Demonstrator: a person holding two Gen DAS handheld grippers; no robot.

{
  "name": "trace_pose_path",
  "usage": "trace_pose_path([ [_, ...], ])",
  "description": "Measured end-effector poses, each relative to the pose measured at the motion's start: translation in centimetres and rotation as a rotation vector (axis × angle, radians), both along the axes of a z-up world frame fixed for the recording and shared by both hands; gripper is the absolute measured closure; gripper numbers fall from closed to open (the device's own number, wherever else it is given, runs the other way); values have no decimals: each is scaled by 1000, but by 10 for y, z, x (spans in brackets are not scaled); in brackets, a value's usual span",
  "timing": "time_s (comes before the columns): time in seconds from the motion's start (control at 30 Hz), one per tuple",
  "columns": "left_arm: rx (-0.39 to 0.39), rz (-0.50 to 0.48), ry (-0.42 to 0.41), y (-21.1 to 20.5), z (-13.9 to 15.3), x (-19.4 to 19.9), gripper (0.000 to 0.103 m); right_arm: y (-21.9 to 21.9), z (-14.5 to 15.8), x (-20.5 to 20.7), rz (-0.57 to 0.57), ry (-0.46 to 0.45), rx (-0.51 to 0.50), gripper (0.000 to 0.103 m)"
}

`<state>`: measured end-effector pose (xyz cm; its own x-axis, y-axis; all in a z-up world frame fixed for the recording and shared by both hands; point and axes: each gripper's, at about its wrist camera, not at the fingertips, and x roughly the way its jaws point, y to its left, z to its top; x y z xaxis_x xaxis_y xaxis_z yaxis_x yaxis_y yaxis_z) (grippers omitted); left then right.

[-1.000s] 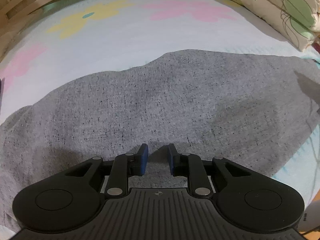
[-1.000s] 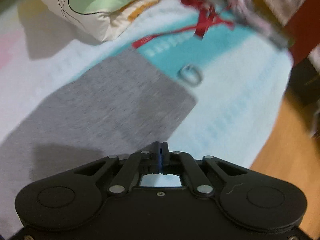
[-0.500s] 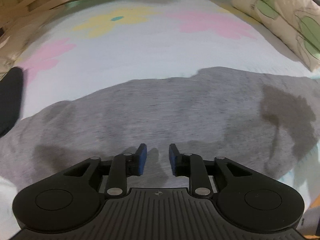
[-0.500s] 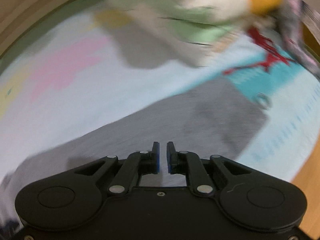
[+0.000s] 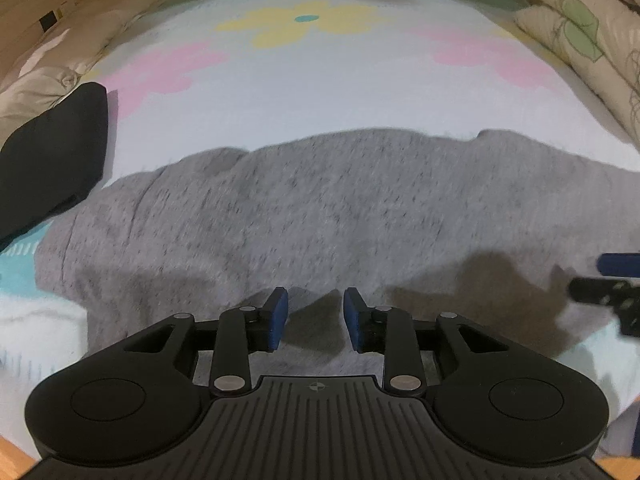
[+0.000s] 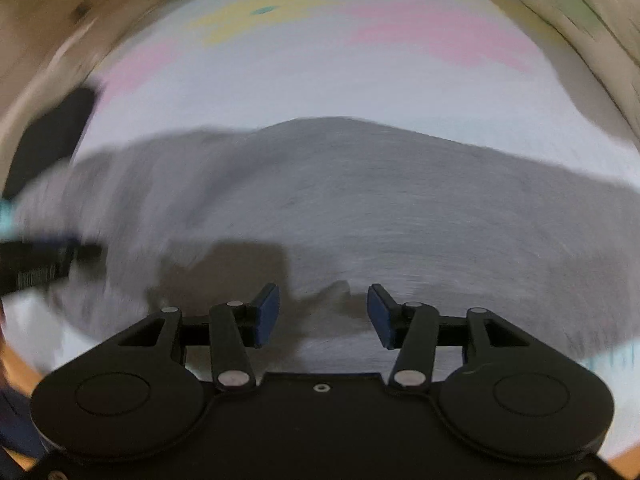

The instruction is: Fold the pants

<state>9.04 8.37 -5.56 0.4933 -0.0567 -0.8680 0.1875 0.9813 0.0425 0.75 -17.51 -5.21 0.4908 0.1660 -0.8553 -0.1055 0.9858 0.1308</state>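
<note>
Spread across the flower-print bedsheet [image 5: 320, 92], the heathered grey pants [image 5: 340, 208] are lying flat; the right gripper [image 6: 323, 312], pressed together a second ago, is now gaping empty like the left gripper [image 5: 316, 316], both readying for a fresh grab.

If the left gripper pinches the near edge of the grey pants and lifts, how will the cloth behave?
The pants lie flat with soft creases, so they will probably drape and sag, not stay stiff. The knit looks thin, so likely light. The left gripper is open above the near edge; one pinch may catch only the top layer.
</note>
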Motion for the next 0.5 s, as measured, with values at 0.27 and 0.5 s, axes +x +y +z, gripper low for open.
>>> trace_pose_path([
  [0.27,0,4,18,14,-5,-5,73,75,-19,-16,287,-130,-208,46],
  [0.5,-38,23,24,21,0,-1,73,106,-34,-46,496,-298,-412,43],
])
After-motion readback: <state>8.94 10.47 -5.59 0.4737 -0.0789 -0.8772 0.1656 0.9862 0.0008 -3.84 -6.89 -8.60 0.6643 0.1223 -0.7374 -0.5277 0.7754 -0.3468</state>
